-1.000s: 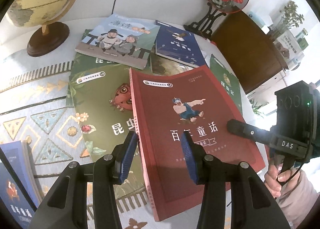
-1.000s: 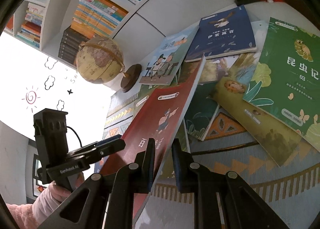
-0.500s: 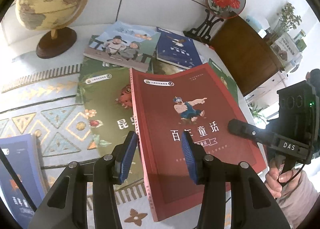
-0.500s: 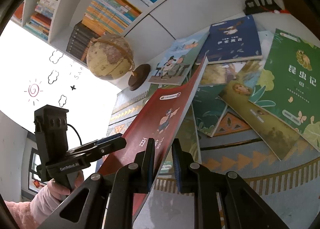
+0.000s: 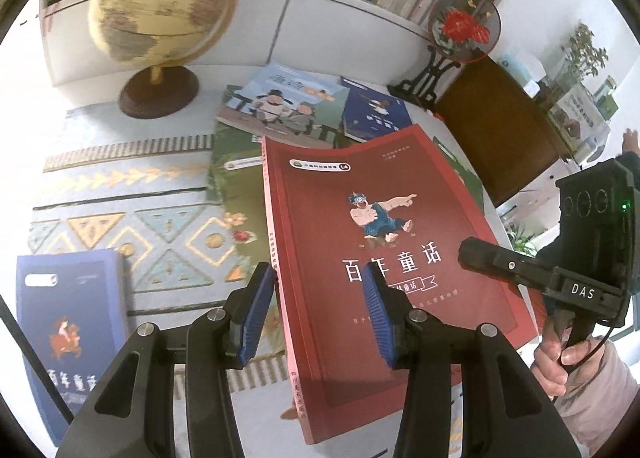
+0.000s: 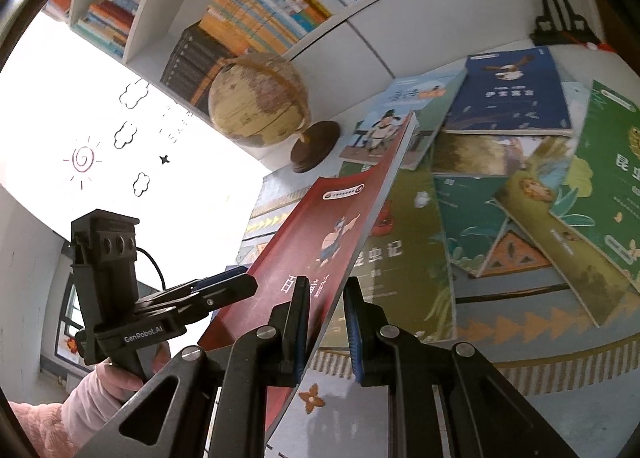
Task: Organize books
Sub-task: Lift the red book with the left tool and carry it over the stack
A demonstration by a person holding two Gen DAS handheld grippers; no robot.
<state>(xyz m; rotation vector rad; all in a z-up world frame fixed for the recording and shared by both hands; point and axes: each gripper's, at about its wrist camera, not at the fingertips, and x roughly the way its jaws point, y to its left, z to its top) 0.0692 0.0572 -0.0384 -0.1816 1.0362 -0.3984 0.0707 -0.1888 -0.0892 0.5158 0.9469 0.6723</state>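
Red book (image 5: 372, 258), title "百年童话", held tilted above table (image 5: 120, 194): right hand-held gripper (image 6: 326, 322) clamps its edge, left hand-held gripper (image 5: 320, 314) straddles spine, unclear if gripping. Labels: "DAS", "GenRobot.AI".

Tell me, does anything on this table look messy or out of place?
Yes. The books lie scattered at odd angles, overlapping one another rather than stacked. The red book is tilted up off the pile, gripped at both edges, while a blue book lies apart.
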